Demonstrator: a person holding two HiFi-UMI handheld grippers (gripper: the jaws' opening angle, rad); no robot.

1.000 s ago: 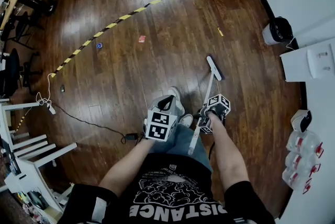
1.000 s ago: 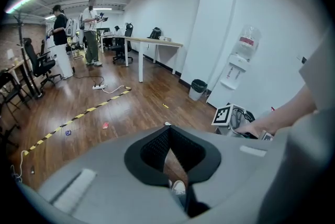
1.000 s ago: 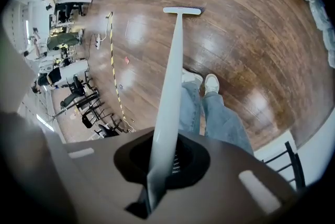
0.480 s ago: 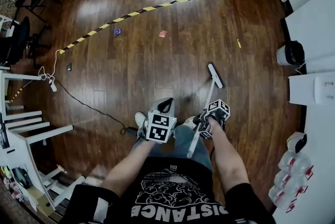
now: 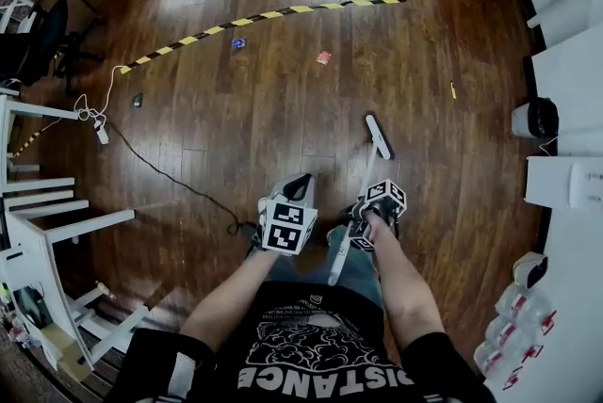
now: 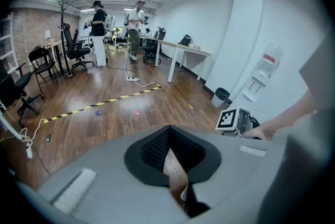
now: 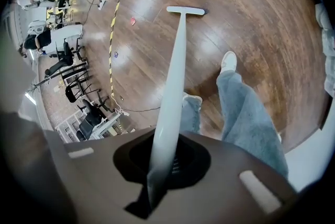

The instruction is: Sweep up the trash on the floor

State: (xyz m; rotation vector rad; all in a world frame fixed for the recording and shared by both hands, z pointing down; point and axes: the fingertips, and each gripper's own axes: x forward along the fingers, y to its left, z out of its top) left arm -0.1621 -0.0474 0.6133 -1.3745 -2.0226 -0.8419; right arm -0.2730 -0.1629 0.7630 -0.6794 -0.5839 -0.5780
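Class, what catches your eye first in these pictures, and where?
A long white broom clamped in the right tongs runs down to the wooden floor in front of the person. Beyond it, a yellow-black striped tape crosses the floor, with a pink scrap near it.

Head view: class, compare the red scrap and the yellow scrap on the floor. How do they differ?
The red scrap is squarish; the yellow scrap is a thin strip. The red scrap lies near the striped tape; the yellow scrap lies farther right, toward the bin. Both are unswept.
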